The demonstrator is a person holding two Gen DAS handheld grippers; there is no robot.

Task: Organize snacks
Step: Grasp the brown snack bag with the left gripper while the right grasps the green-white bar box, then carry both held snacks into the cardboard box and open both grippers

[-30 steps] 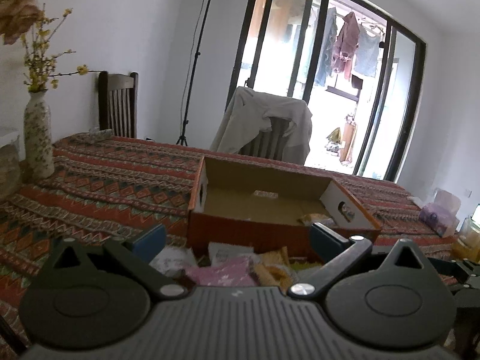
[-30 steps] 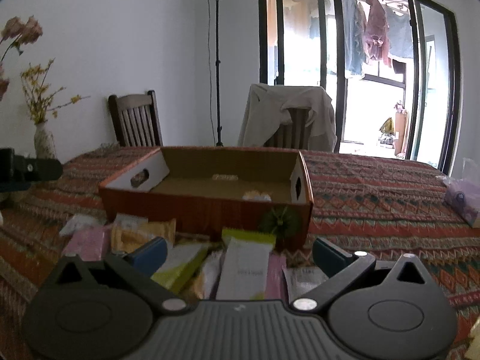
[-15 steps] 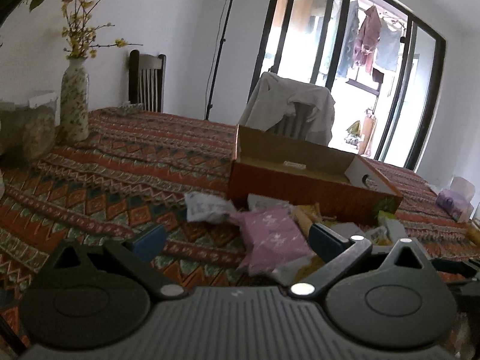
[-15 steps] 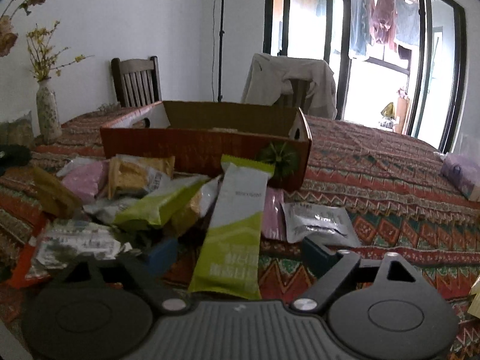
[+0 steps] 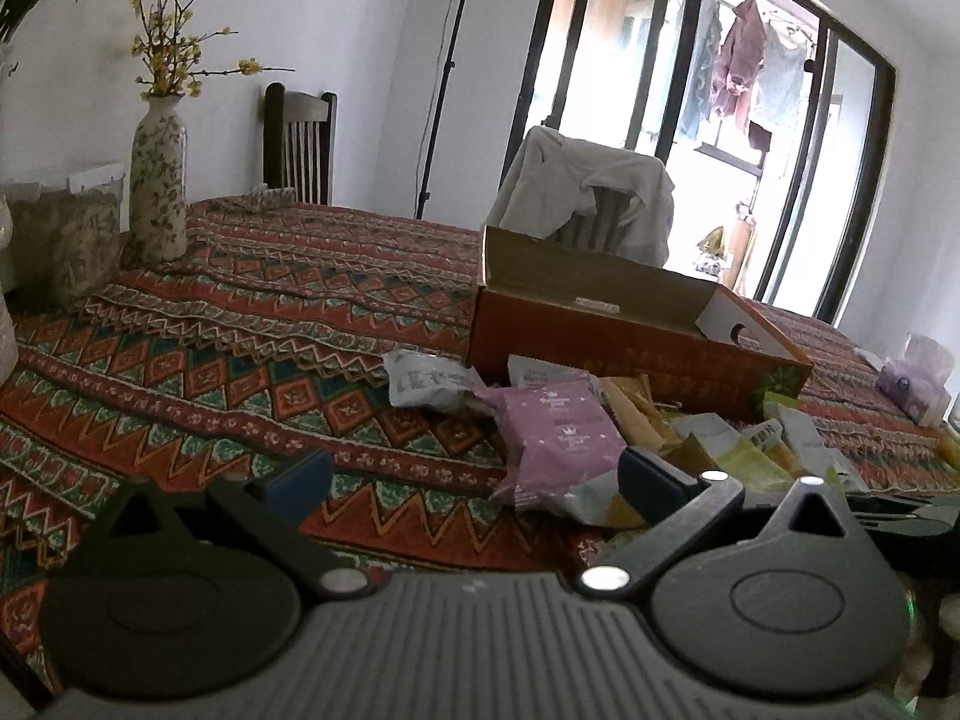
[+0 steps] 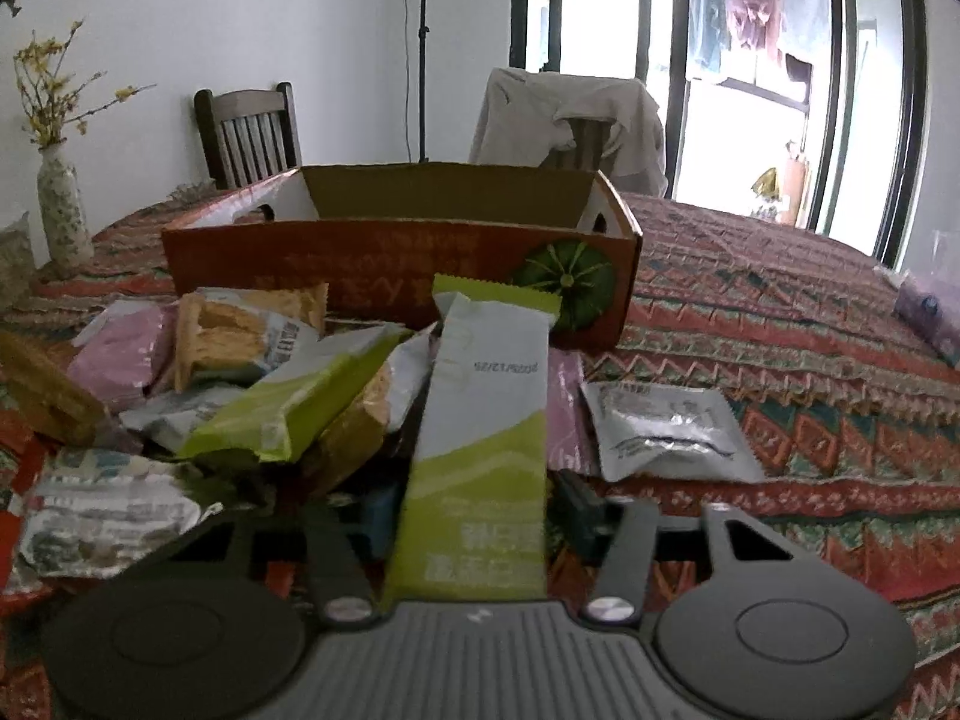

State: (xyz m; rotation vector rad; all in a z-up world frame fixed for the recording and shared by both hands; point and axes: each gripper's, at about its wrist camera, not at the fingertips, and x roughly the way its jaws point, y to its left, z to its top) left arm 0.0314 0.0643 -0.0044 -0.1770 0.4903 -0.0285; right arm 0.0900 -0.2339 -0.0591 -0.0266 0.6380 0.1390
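Closing on the long white-and-green foil snack sachet [image 6: 480, 450], our right gripper [image 6: 474, 516] has one finger on each side of its lower end, and the jaws are coming together; whether the pads already press the wrapper we cannot tell, so we treat it as not yet gripped. The sachet lies lengthwise along the gripper's line, its far end propped on the heap of mixed snack packets [image 6: 252, 390] just in front of the open orange cardboard box [image 6: 396, 276] on the patterned red woven tablecloth [image 6: 780, 324].

To do this well, we judge that we should let the pads meet the sachet's two long edges squarely and low, so the thin foil buckles slightly between them instead of slipping out. We should lift straight up before swinging toward the box, because the lime-green packet [image 6: 288, 414] leans against the sachet's left edge and could be dragged along. The flat silver pouch [image 6: 666, 438] to the right lies close but apart.

Our left gripper [image 5: 474, 480] hangs with its fingers wide apart and nothing between them, near the pale pink packet [image 5: 558, 438]; we keep it clear of the lift.
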